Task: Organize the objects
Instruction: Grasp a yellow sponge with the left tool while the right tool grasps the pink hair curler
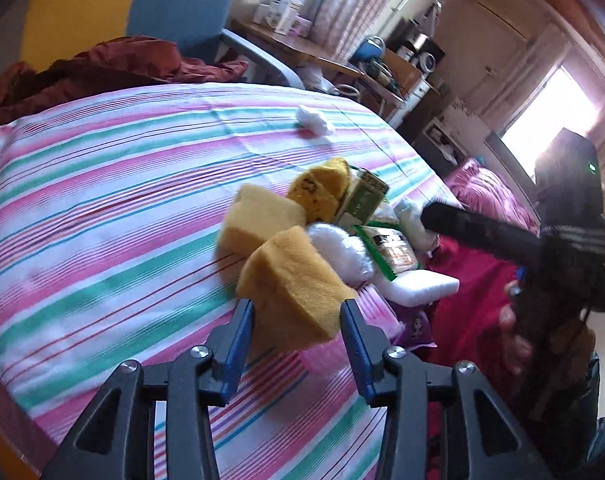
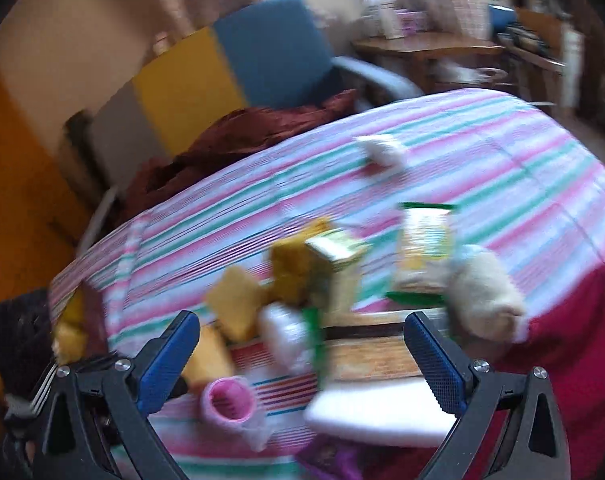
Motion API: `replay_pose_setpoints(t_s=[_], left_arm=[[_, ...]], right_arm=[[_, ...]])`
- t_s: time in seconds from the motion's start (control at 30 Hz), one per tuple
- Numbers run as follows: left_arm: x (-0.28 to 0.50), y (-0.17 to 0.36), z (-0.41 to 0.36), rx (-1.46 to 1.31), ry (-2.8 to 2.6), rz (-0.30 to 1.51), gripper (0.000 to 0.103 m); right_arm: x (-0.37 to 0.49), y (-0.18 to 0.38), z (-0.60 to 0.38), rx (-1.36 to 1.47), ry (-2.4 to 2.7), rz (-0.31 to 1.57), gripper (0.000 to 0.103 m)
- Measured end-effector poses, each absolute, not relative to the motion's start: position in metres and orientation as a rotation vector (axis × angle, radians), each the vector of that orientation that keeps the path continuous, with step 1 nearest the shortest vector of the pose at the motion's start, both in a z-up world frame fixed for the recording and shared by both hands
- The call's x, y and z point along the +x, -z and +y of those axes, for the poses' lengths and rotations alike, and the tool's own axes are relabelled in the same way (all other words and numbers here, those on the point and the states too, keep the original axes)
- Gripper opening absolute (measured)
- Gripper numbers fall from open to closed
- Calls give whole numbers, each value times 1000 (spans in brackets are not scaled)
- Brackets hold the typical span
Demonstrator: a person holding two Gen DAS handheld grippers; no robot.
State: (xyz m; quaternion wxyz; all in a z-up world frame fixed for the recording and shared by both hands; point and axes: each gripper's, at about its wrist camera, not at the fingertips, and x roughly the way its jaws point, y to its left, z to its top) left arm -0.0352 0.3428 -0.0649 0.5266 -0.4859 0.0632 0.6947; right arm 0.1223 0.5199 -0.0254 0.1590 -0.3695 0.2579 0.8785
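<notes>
Three yellow sponges can be counted on the striped bed (image 1: 102,200); the nearest sponge (image 1: 290,284) is pinched between the fingers of the left gripper (image 1: 298,308), at the near edge of the pile. Only its near corner appears to be held, so it could slip out or drag its neighbours. Two green packets, one green carton (image 1: 362,196) and one white foam block (image 1: 418,286) are also counted. The right gripper (image 2: 302,340) is held spread wide above the pile, empty.
</notes>
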Motion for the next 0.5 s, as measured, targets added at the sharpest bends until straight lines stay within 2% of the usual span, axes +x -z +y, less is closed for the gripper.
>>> replay_pose_setpoints(t_s=[0.1, 0.2, 0.3, 0.33, 0.43, 0.5], left_arm=[[-42, 67, 330, -1197, -1682, 108, 45], [-44, 65, 324, -1200, -1709, 109, 45], [-44, 64, 322, -1208, -1730, 133, 44], [-45, 65, 321, -1217, -1733, 129, 44], [-47, 65, 317, -1233, -1726, 113, 44], [-50, 65, 314, -1261, -1717, 81, 47]], right_arm=[[106, 31, 494, -1211, -2633, 686, 102], [93, 35, 462, -1355, -2737, 556, 100], [84, 50, 443, -1481, -2712, 432, 93], [82, 54, 441, -1504, -2696, 413, 88], [79, 62, 437, -1550, -2693, 394, 62], [79, 64, 435, -1570, -2693, 358, 50]])
